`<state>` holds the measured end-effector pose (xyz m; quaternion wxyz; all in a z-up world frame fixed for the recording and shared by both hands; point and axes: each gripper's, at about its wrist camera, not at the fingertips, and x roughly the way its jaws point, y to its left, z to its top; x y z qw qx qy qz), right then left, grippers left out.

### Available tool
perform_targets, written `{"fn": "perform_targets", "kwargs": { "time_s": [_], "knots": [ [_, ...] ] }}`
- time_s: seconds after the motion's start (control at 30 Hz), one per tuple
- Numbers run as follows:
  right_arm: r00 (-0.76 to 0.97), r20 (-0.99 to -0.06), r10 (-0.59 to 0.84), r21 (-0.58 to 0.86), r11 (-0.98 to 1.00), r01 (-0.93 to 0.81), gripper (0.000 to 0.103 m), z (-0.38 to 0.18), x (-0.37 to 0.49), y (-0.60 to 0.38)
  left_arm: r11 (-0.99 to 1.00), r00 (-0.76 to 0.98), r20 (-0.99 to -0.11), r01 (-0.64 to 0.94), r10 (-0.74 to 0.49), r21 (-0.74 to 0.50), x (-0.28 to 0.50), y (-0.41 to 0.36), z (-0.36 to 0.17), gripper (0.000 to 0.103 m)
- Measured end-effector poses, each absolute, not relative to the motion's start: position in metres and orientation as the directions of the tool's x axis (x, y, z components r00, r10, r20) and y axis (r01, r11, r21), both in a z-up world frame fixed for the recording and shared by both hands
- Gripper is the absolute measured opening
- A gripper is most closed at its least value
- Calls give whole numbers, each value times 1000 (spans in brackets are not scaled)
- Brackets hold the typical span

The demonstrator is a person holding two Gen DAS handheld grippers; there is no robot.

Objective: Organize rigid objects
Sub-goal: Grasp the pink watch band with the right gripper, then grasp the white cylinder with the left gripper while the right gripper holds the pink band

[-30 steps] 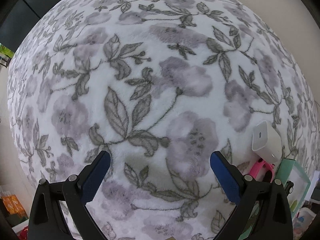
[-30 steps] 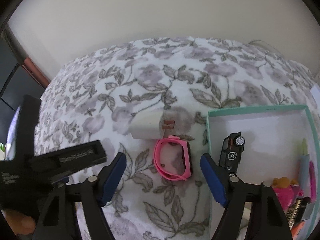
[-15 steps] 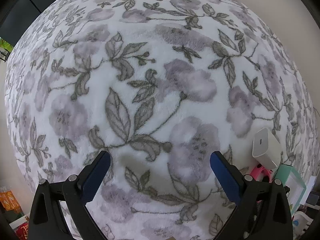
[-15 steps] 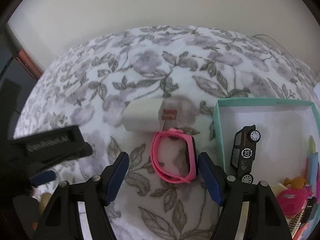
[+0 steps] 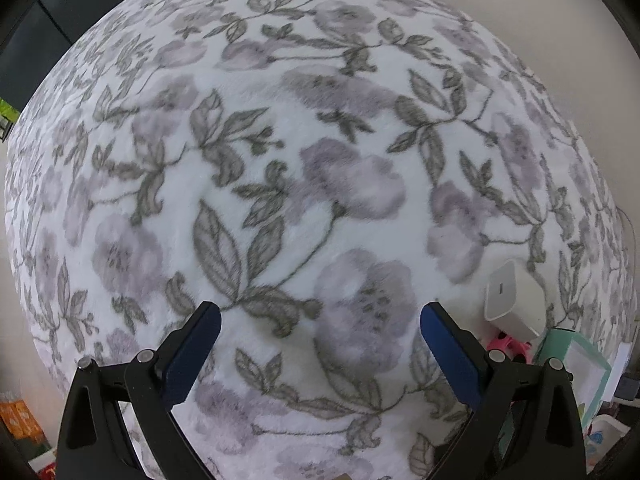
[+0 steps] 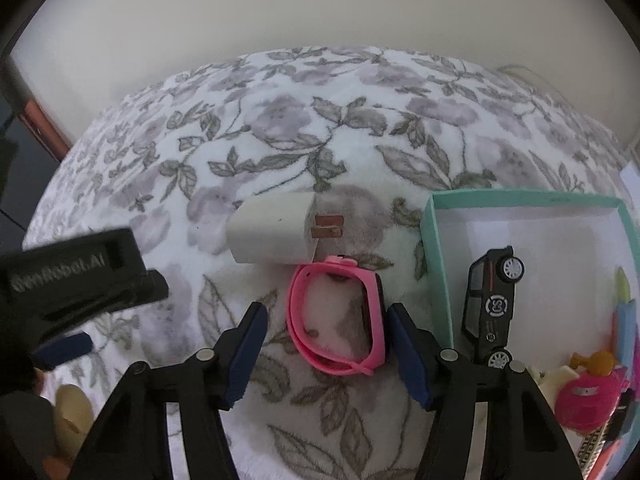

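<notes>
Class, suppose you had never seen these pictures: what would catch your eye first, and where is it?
The bright pink watch stands out first, lying on the floral blanket between the blue fingers of the right claw, which is closing around it but not yet pressing on it. Just beyond it lies a white charger, and to the right a teal box holds a black toy car.
</notes>
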<state>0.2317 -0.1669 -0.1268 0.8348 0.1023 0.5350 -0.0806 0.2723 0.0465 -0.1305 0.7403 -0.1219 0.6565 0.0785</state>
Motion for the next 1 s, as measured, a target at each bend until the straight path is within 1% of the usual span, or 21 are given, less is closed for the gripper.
{"fn": "perform_targets", "kwargs": {
  "time_s": [0.03,0.07,0.3,0.57,0.77,1.0],
  "knots": [
    [414,-910,-32,77,966,245,62,-127,232,-167,959,132,-990,-272,-48,-83,273,45,-129,100],
    [408,-912,-47,64,965,254,54,-127,232,-168,960,141,-989,-266,-52,-88,275,44,-128,100],
    [408,-913,2,120,957,265,53,-125,230,-177,964,185,-978,-226,-100,-141,286,30,-117,100],
    [411,-905,110,248,921,300,52,-113,226,-199,964,216,-962,-171,-166,-205,292,-3,-108,100],
    [425,-902,78,227,922,313,52,-95,220,-206,959,230,-953,-157,-196,-235,292,-20,-104,100],
    [472,-878,84,271,899,344,52,-82,213,-226,957,241,-942,-112,-234,-266,289,-44,-106,100]
  ]
}}
